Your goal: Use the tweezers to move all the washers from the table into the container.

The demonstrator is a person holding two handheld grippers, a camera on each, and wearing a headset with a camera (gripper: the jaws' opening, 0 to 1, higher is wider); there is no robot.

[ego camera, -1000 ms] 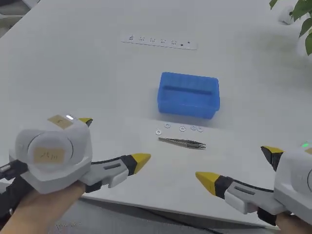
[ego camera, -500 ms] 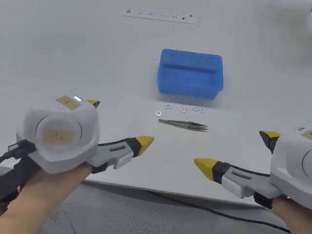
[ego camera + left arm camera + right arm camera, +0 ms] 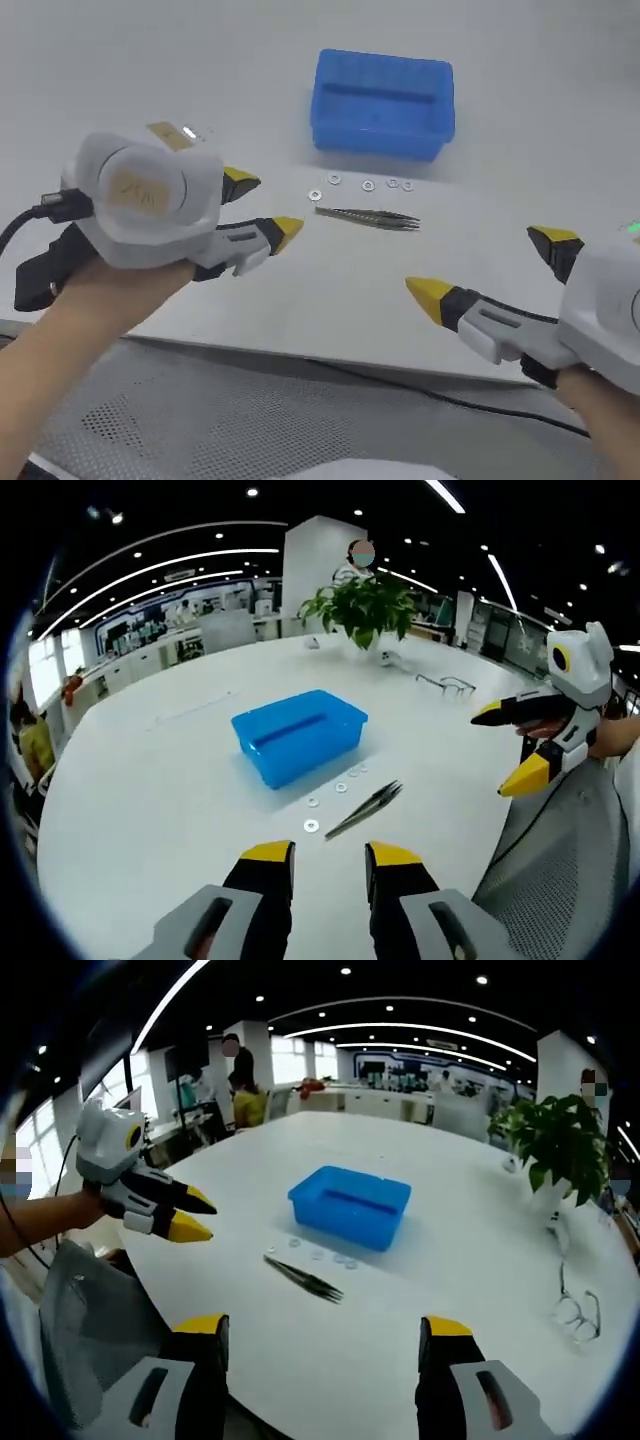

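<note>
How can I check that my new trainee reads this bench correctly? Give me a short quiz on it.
1. Where do the washers lie? A: on the table, between the blue container and the tweezers; B: inside the container; C: in a gripper.
2. True or false: the left gripper and the right gripper are both open and empty.
3. Fill in: the tool lying untouched on the table is the ____.
Key: 1 A; 2 true; 3 tweezers.

left gripper point(image 3: 265, 205): gripped in the left hand point(image 3: 120, 285), raised, jaws just a bit apart, tips aimed right
right gripper point(image 3: 488, 265): sits lower in the right hand point(image 3: 598, 398), jaws spread wide, tips aimed left
spacing: the two are well apart
</note>
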